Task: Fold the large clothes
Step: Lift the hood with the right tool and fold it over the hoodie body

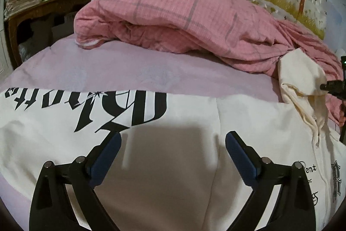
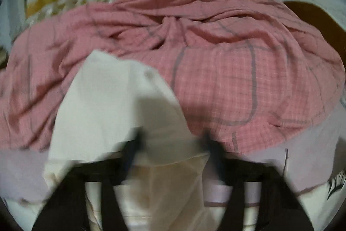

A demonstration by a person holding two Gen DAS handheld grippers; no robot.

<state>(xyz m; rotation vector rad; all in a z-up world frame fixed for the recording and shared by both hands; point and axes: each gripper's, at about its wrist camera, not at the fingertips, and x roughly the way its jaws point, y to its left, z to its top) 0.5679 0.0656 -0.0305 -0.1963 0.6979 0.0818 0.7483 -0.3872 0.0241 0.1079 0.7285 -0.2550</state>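
Right now the cream hooded sweatshirt (image 1: 173, 166) lies spread on the lilac bed sheet (image 1: 108, 70), on the near side of the heaped pink checked quilt (image 1: 183, 18), which serves as the landmark for everything else. Its long axis runs along the quilt's near edge, the black gothic lettering (image 1: 121, 107) at one end and the zip front with small print at the other.

The left gripper (image 1: 173, 142) hangs over the middle of the garment with its jaws spread wide and nothing between the blue pads (image 1: 108, 155); cloth lies beneath them, but they are not closed on it.

The right gripper (image 2: 173, 144) is at the garment's zip-side end, close against the quilt's foot. From the left wrist view a lifted flap of cream fabric, the hood (image 1: 302, 79) or a sleeve, rises against the quilt and leads toward the black tool at the frame's edge. The right wrist view is smeared, so the grip is hard to read, yet the fingers appear drawn narrow with cream cloth (image 2: 121, 101) bunched between them; probably they hold it.

Judging from this, the coming move turns on carrying that raised part away from the quilt and across the body, toward the lettered end. The right hand is the nearer one for it, while the left is placed to pin or take the middle.
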